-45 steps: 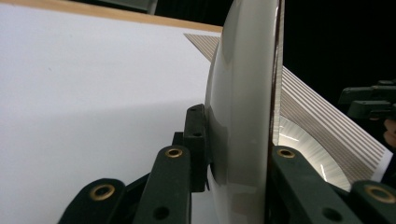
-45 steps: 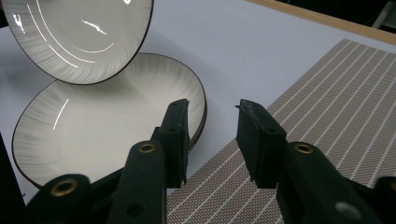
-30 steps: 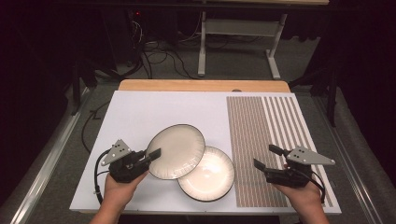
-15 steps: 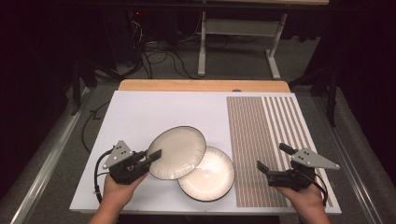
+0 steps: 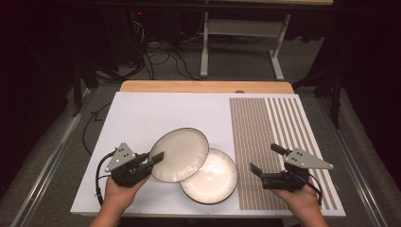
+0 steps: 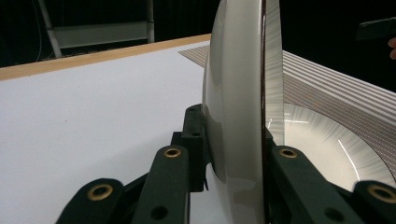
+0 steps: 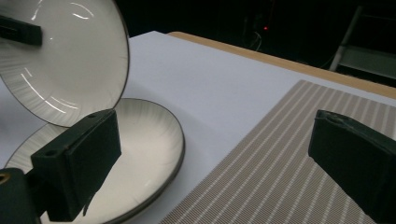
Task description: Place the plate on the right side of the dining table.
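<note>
My left fingers [image 5: 158, 157] clamped on rim of upper plate [image 5: 182, 153], plate lifted, tilted, edge-on between them in left gripper view [image 6: 243, 116]. Lower plate [image 5: 213, 177] flat on white tabletop [image 5: 156, 113], partly under held one. My right fingers [image 5: 267, 158] just opened wide, nothing between, over striped placemat [image 5: 269, 132], right of lower plate.

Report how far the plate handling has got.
Done: the left gripper has clamped the upper plate by its rim and tilted it off the lower plate. In hand: that plate, raised. Left: setting it down somewhere; the right gripper is open over the striped mat, empty.
</note>
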`<state>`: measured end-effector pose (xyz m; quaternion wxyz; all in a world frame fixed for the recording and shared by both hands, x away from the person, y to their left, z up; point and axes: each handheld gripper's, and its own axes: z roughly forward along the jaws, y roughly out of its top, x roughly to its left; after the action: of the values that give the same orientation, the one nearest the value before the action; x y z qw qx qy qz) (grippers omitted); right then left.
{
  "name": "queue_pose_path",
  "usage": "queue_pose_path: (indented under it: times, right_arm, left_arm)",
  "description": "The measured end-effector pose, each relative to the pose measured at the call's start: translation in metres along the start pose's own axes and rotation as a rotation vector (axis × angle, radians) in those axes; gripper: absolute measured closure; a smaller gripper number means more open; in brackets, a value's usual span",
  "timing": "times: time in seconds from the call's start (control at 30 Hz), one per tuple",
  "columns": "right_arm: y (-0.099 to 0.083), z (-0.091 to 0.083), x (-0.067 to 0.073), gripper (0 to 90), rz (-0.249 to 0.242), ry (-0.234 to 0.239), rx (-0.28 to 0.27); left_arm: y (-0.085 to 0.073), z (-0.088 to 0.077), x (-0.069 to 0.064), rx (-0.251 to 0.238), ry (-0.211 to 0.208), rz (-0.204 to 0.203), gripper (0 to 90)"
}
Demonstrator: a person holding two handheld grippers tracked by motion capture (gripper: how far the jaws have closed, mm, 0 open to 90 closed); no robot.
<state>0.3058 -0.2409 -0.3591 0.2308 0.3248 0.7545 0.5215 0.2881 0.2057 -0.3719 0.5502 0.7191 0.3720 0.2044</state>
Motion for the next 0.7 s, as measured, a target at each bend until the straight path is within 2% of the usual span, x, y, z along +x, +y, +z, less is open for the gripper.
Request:
queue_pose_path:
  times: [0.07,0.27,0.3,0.4,0.5,0.53,0.7]
  right_arm:
    - [0.004,0.011,0.009,3.1,-0.015,0.029,0.021]
    - [0.008,0.031,0.023,3.8,-0.044,0.065,0.049]
    - [0.008,0.031,0.023,3.8,-0.044,0.065,0.049]
    - [0.011,0.046,0.032,5.6,-0.048,0.101,0.054]
    - [0.013,0.053,0.037,6.8,-0.049,0.11,0.061]
    - [0.016,0.063,0.042,8.0,-0.051,0.127,0.065]
    - [0.018,0.079,0.049,9.9,-0.054,0.139,0.087]
  left_arm:
    - [0.0,0.0,0.0,0.001,-0.001,0.001,76.0]
    - [0.0,-0.001,0.001,0.005,-0.002,0.008,75.9]
    - [0.0,-0.001,0.001,0.005,-0.002,0.008,75.8]
    - [0.0,-0.001,0.001,0.005,-0.001,0.006,75.9]
    - [-0.001,-0.002,0.001,0.006,-0.002,0.006,75.9]
    - [-0.001,-0.002,0.001,0.006,-0.003,0.006,75.8]
    - [-0.001,-0.002,0.002,0.006,-0.004,0.006,75.8]
